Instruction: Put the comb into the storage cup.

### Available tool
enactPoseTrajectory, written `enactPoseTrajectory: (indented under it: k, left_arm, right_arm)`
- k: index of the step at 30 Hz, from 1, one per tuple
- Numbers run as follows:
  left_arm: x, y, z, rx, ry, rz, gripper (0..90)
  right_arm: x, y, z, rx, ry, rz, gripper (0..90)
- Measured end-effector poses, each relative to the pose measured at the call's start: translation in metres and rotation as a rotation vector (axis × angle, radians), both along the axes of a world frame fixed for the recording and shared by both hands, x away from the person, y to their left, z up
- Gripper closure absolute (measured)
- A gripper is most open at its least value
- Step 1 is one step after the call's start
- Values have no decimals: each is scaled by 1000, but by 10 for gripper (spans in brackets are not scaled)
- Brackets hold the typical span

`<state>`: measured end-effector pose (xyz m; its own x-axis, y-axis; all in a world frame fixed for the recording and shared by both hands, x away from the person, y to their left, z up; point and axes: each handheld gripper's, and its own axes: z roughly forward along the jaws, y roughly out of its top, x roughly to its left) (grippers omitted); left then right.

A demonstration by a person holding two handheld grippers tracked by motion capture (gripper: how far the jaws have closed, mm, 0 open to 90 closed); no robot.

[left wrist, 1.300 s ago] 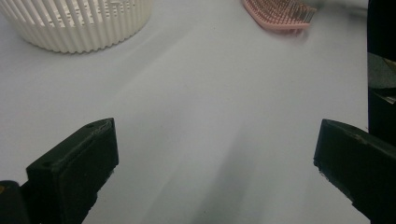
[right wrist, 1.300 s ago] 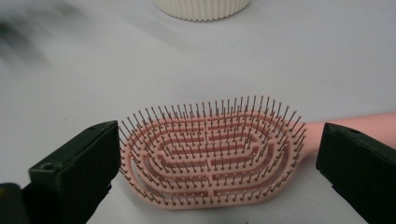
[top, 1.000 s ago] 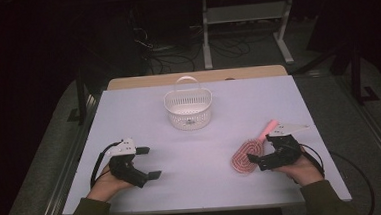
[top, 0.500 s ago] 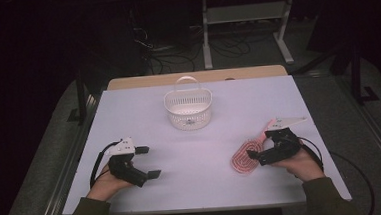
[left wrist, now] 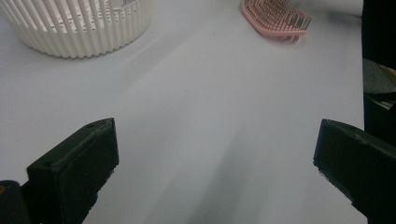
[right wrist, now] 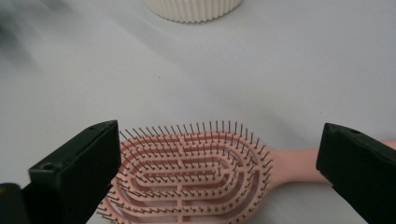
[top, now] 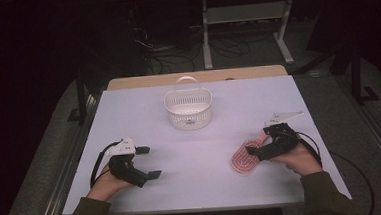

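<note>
A pink hairbrush (top: 242, 158) lies bristles up on the white table (top: 228, 110) at the front right. In the right gripper view its oval head (right wrist: 187, 172) lies between and just beyond my open jaws, handle (right wrist: 299, 168) pointing right. My right gripper (top: 259, 143) hovers over the brush's handle end, open and holding nothing. Near the front left, my left gripper (top: 150, 163) rests open with bare table between its jaws (left wrist: 215, 154). A white slatted basket (top: 188, 107) with a handle stands at the table's middle back.
The left gripper view shows the basket (left wrist: 79, 23) at top left and the brush (left wrist: 275, 18) at top right. The basket's base (right wrist: 194, 9) appears far off in the right gripper view. Dark floor, cables and a metal stand (top: 243, 19) lie beyond the table.
My right gripper has shifted over the brush's handle, lowering toward it, and now covers the handle in the high view. The left gripper has stayed still.
</note>
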<state>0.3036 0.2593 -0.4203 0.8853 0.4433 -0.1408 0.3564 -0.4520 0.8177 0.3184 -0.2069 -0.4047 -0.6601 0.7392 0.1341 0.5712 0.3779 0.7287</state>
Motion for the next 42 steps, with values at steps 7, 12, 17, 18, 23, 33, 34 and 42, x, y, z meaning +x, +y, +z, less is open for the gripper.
enactPoseTrajectory:
  k: [7, 12, 17, 18, 23, 33, 34, 42]
  left_arm:
    - [0, 0, 1, -14, 0, 3, 1]
    - [0, 0, 1, -14, -2, 1, 1]
    - [-1, -1, 2, -14, -3, 5, 1]
    - [-1, 0, 2, -15, -6, 6, 1]
    - [-1, 0, 2, -14, -5, 5, 1]
    - [-1, 0, 2, -13, -8, 5, 1]
    - [-1, 0, 2, -13, -8, 5, 1]
    - [-1, 2, 4, -18, -12, 10, 1]
  right_arm:
    - [8, 2, 4, -7, 3, -1, 1]
    - [13, 4, 6, -16, 1, -6, 4]
    - [20, 3, 7, -17, 2, -18, 8]
    - [22, 3, 7, -19, 7, -26, 13]
    - [27, 0, 5, -19, 17, -37, 25]
    - [39, -2, 13, -49, 25, -47, 81]
    - [39, -2, 13, -49, 25, -47, 81]
    - [48, -4, 16, -63, 37, -74, 161]
